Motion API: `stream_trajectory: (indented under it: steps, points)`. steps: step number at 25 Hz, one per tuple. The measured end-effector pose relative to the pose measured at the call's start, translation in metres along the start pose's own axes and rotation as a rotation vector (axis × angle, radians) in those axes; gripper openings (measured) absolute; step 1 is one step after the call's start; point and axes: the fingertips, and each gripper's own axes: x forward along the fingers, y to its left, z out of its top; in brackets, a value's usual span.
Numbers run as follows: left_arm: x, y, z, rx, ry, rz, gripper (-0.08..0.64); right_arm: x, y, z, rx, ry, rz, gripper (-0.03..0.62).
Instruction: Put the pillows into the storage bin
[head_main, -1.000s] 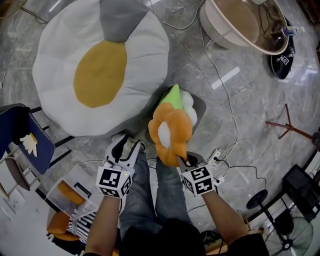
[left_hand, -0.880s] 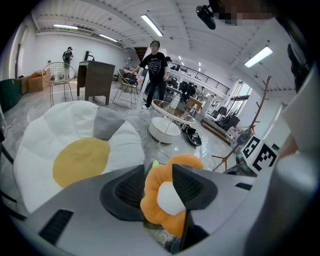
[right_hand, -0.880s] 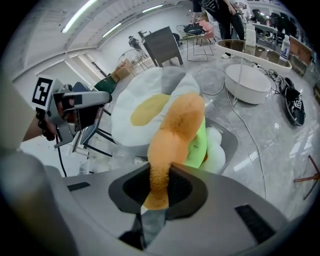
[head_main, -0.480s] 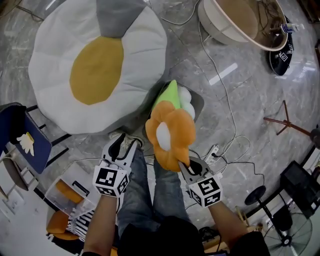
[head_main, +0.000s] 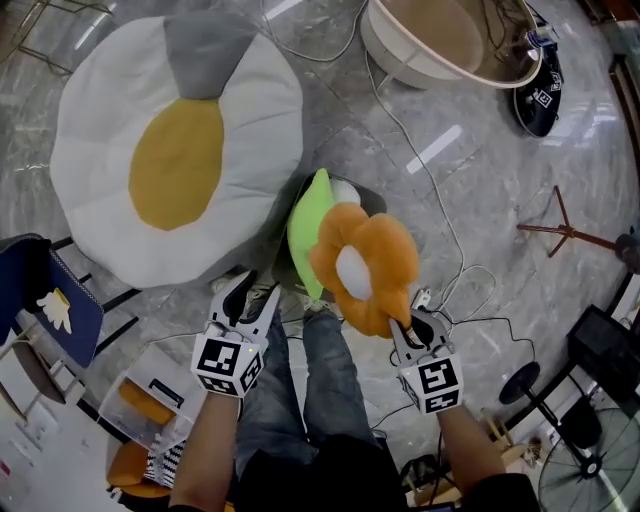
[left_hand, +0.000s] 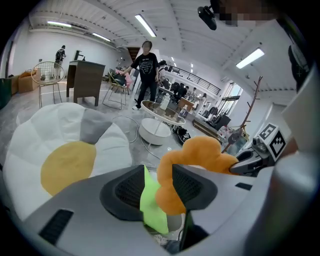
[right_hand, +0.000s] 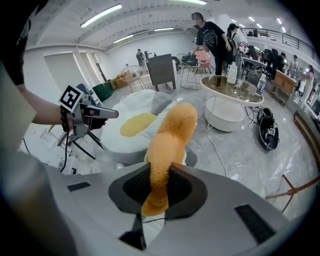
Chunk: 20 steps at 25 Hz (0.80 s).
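An orange flower pillow (head_main: 365, 268) with a white centre hangs in the air, and my right gripper (head_main: 412, 330) is shut on its lower edge. In the right gripper view both jaws pinch the orange plush (right_hand: 159, 187). Below it a dark grey storage bin (head_main: 378, 203) on the floor holds a green pillow (head_main: 302, 235) and a white one (head_main: 345, 190). My left gripper (head_main: 246, 300) hovers to the left of the bin, open and empty. Past its jaws in the left gripper view I see the green pillow (left_hand: 150, 205) and the orange pillow (left_hand: 200, 152).
A big fried-egg floor cushion (head_main: 170, 150) lies left of the bin. Cables (head_main: 440, 210) run over the floor to the right. A round beige table (head_main: 450, 40) stands at the top, a blue chair (head_main: 40, 290) at left, a clear box (head_main: 140, 400) at bottom left.
My right gripper has lifted the orange pillow up and to the right, uncovering more of the green pillow in the bin. The left gripper has shifted slightly.
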Motion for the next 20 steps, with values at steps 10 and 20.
stream_trajectory:
  steps: [10,20]
  points:
    - [0.006,-0.015,-0.015,0.006,0.037,-0.014,0.189,-0.039,-0.005,0.0,0.058,-0.09,0.046,0.067]
    - [0.016,-0.026,-0.005,0.03,0.037,-0.031,0.187,-0.042,-0.023,0.002,0.043,-0.126,0.045,0.067]
